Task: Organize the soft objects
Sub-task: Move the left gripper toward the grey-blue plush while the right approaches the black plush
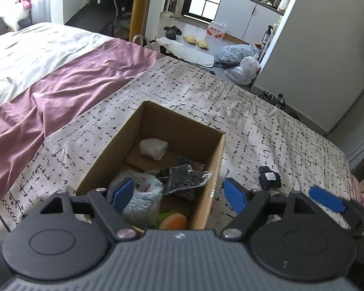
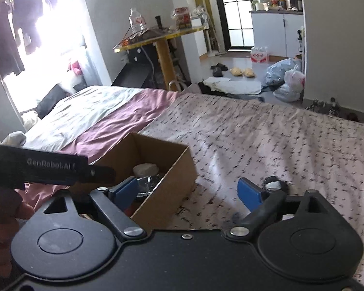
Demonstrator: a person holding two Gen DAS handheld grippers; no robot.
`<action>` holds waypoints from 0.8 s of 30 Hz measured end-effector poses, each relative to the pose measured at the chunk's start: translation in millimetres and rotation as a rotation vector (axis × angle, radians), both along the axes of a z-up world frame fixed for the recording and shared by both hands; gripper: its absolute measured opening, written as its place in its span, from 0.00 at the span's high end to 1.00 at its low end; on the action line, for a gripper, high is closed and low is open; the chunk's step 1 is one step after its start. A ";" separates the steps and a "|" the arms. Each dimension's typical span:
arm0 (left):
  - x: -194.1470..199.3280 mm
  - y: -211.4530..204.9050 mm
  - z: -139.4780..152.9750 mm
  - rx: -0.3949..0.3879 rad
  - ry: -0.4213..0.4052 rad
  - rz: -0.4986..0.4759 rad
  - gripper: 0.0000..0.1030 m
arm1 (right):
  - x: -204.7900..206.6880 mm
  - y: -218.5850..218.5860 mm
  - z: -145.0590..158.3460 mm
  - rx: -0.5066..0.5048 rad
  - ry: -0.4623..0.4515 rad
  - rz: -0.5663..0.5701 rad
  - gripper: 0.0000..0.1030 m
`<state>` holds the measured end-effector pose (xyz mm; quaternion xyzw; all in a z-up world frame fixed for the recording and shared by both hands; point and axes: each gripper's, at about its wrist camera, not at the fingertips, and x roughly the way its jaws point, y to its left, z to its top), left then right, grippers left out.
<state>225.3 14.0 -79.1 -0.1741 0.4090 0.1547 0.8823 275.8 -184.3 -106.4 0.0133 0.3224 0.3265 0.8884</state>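
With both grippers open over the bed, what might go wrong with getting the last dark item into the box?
1. The dark soft item lies flat on the patterned sheet; the right gripper may pinch sheet with it.
2. The cardboard box sits on soft bedding and may tip if bumped.
3. The left gripper hovers nearby; the two could collide.

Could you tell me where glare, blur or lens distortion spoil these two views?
Right wrist view: the window is blown out white, and the patterned bedsheet is smeared by motion blur. Left wrist view: sharper; the fisheye bends the wall edge, and the cardboard box stays clear.
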 end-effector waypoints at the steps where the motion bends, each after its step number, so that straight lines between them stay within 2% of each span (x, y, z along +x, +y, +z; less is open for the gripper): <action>1: 0.0 -4.8 2.0 0.008 -0.004 -0.006 0.21 | 0.9 -4.6 1.3 0.009 -0.001 -0.006 0.12; 6: 0.4 -27.5 7.6 0.035 -0.029 -0.024 0.14 | 7.5 -27.6 3.6 0.033 0.016 -0.023 0.09; 12: 5.8 -52.3 6.1 0.051 -0.017 -0.047 0.11 | 13.6 -55.2 2.9 0.046 0.037 -0.046 0.07; 16: 9.9 -66.6 1.9 0.041 -0.001 -0.059 0.05 | 19.7 -78.1 -0.8 0.073 0.058 -0.101 0.06; 19: 13.7 -76.5 -3.1 0.089 0.044 -0.021 0.05 | 24.4 -91.7 -5.6 0.093 0.079 -0.126 0.05; 24: 19.5 -88.8 -11.9 0.078 0.034 -0.017 0.04 | 32.7 -109.9 -16.9 0.107 0.092 -0.170 0.00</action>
